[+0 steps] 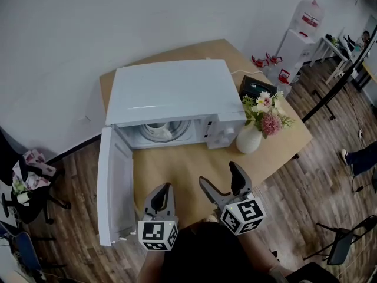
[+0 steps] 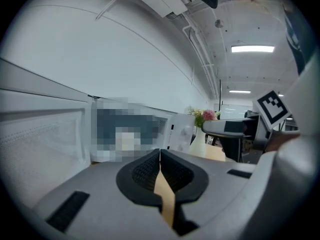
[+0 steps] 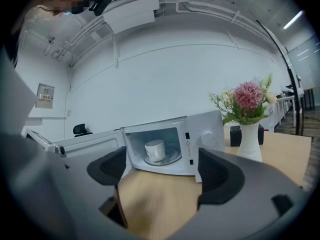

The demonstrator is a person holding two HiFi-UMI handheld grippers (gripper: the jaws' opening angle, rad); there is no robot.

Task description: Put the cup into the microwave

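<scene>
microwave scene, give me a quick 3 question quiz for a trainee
1. True or false: the cup stands inside the microwave.
2. Fill in: the microwave's door is ____.
3. What stands on the table beside the microwave's control side? A kettle, B vase of flowers, C toaster.

Key: 1 true; 2 open; 3 B.

An office: water dispenser [image 1: 296, 46], black swivel chair [image 1: 26, 205], ceiling strip lights [image 2: 252, 49]
</scene>
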